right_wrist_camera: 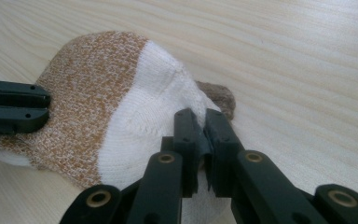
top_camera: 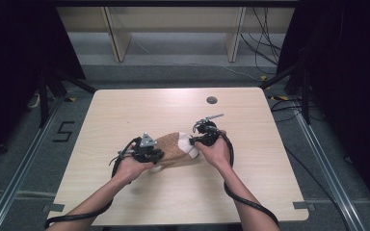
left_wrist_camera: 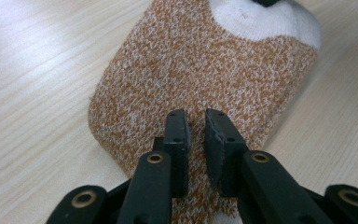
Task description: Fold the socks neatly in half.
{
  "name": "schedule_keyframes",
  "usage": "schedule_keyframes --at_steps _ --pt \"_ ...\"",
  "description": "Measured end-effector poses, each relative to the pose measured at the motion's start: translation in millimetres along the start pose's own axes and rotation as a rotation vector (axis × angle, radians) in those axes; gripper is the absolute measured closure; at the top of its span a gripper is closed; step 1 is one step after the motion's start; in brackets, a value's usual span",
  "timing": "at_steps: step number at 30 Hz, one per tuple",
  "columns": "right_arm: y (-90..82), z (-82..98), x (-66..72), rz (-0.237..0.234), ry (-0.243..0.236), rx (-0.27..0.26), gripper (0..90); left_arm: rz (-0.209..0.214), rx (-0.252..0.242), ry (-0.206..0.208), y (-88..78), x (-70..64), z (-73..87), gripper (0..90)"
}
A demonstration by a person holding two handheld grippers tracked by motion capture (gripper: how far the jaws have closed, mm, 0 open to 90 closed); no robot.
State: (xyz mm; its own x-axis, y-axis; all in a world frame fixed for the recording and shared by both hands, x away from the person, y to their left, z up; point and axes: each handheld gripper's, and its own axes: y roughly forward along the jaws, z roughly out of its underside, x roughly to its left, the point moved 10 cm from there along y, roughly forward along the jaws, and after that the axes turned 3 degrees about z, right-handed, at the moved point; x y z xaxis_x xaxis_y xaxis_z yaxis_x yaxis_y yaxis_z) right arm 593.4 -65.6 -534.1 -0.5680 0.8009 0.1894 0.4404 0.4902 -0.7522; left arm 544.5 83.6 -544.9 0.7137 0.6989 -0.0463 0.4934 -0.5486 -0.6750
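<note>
**Sock gripped at both ends, folding not finished**

High view: the brown-and-white sock (top_camera: 176,149) lies mid-counter (top_camera: 125,110), between the left tongs (top_camera: 155,155) and right tongs (top_camera: 196,141).

Left gripper view: tongs (left_wrist_camera: 196,122) narrowed, seemingly pinching the brown knit.

Right gripper view: tongs (right_wrist_camera: 199,125) clamp the white end. Folding probably remains.

A pale wood-grain desk (top_camera: 125,110) with rounded corners and a round cable hole (top_camera: 212,100) near its far edge carries one thing, a brown-and-white sock (top_camera: 176,147) lying flat near the middle.
</note>
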Motion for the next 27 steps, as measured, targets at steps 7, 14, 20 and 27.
schedule_keyframes --at_steps 7,14,20,27 --pt "-1.0 -0.4 2.0 -0.004 0.003 -0.019 82.7 -0.004 -0.025 0.003 -4.2 4.3 -7.9 71.6" --pt "-6.7 -10.4 2.5 0.028 -0.027 -0.076 63.9 -0.023 -0.138 -0.008 -16.5 8.3 -29.1 46.6" --pt "-13.0 -18.2 -0.1 0.058 -0.002 -0.108 52.8 -0.027 -0.171 -0.012 -20.3 7.2 -38.4 39.4" --pt "-22.0 -24.1 -1.9 0.053 0.026 -0.153 48.3 -0.038 -0.179 -0.028 -27.9 11.9 -38.4 33.0"
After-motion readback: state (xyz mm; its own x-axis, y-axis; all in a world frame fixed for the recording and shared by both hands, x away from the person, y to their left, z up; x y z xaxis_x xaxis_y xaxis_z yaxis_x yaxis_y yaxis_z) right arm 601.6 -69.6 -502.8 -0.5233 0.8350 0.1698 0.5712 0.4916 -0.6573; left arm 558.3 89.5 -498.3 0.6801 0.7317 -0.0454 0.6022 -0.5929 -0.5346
